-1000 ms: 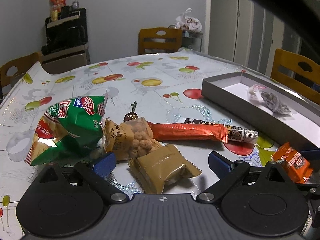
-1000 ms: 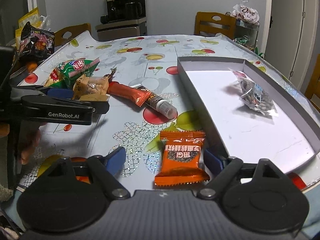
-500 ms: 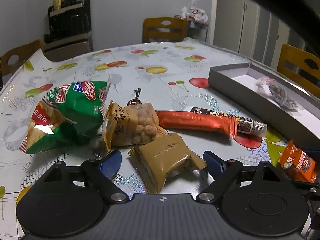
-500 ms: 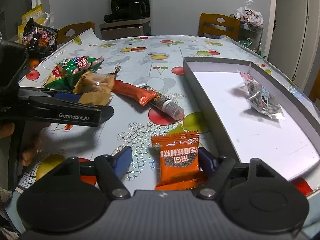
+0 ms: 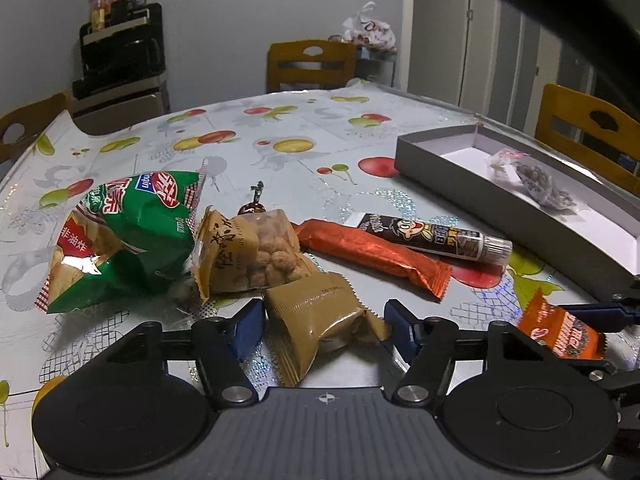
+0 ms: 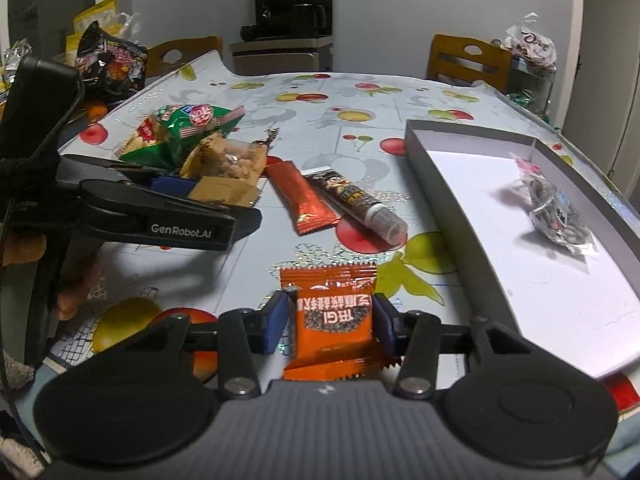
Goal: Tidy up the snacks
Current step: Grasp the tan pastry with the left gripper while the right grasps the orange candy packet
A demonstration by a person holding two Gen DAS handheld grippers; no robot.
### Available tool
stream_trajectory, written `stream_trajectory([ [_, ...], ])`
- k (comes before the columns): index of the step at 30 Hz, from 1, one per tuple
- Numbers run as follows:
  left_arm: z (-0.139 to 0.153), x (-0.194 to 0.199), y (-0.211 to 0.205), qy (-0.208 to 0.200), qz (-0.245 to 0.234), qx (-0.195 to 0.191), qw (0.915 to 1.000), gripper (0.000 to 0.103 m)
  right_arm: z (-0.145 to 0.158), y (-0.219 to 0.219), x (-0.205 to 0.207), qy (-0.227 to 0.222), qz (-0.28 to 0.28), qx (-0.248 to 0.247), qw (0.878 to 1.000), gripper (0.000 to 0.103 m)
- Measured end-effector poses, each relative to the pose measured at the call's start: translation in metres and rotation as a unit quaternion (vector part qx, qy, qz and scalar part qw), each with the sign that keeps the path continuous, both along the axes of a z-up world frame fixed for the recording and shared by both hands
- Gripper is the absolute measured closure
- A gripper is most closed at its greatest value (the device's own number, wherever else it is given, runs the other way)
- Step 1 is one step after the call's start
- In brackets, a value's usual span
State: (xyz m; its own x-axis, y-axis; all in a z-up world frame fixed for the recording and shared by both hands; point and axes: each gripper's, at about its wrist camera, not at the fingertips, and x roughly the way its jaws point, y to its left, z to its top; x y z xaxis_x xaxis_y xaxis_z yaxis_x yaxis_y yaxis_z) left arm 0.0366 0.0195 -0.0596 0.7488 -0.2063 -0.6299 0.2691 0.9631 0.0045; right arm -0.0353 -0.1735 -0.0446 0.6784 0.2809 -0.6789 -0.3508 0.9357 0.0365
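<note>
- Since one second ago, both grippers have advanced and narrowed: my right gripper (image 6: 329,326) now brackets the orange packet (image 6: 334,312), jaws close to or touching its sides; I cannot tell if it is firmly clamped.
- My left gripper (image 5: 325,326) straddles the tan pouch (image 5: 320,320), jaws partly open, not yet gripping.
- Both snacks lie on the table (image 5: 280,152); the grey box (image 6: 500,264) sits just right of the orange packet.
- Risk: slick film may slip or crumple under the pads; the peanut bag (image 5: 256,252) touching the pouch may drag along.
</note>
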Motion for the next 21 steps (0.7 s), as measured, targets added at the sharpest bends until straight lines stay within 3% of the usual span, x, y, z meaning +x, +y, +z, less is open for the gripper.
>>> stream_trajectory([
  [14, 0.009, -0.020, 0.000, 0.003, -0.057, -0.019, 0.9982, 0.047, 0.004, 0.000, -0.010, -0.011, 0.031, 0.014, 0.999, 0.057],
  [17, 0.010, -0.023, -0.002, 0.003, -0.067, -0.020, 0.9975, 0.047, 0.004, -0.002, -0.012, -0.015, 0.030, 0.009, 0.999, 0.048],
  [21, 0.009, -0.024, -0.004, 0.007, -0.073, -0.024, 0.9971, 0.047, 0.002, -0.002, -0.009, -0.008, 0.029, 0.005, 1.000, 0.047],
])
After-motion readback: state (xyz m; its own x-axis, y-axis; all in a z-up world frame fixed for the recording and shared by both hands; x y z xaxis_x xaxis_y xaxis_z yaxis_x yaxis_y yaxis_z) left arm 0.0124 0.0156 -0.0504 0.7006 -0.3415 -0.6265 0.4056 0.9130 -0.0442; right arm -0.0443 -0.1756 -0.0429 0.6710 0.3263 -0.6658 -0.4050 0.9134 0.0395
